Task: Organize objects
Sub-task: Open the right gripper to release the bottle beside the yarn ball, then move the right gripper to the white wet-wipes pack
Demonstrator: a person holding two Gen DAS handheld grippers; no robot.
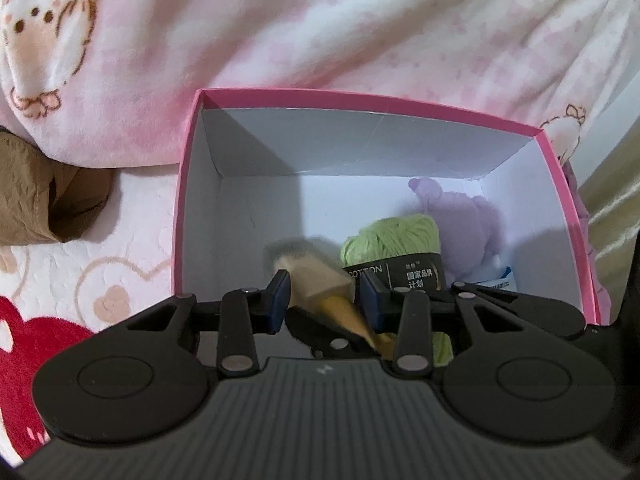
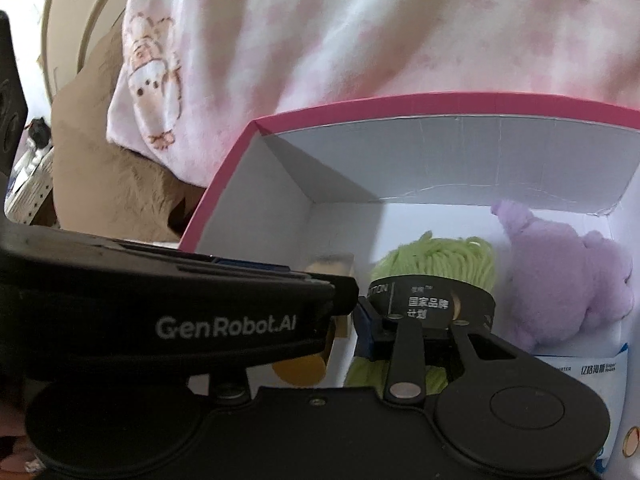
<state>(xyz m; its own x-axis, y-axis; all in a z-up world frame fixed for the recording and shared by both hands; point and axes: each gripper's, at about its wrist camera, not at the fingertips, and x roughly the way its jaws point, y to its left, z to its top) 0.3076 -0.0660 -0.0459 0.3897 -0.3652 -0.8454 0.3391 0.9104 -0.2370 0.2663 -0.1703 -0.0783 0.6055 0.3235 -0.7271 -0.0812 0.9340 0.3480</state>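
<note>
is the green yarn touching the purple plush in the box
Cannot tell. In the right wrist view the green yarn and purple plush sit side by side in shadow, with no plain contact or gap; the left wrist view is no clearer.

Both wrist cams sit close over the pink box (image 1: 560, 200), peering down inside; the left gripper (image 2: 200, 312) blocks the right view.

pink cartoon-print blanket (image 1: 320, 28) bunched behind, brown plush cushion (image 2: 112, 184) at left, heart-pattern sheet (image 1: 100, 272) underneath

Box (image 1: 188, 200) left free; yarn (image 1: 394, 240) right.
</note>
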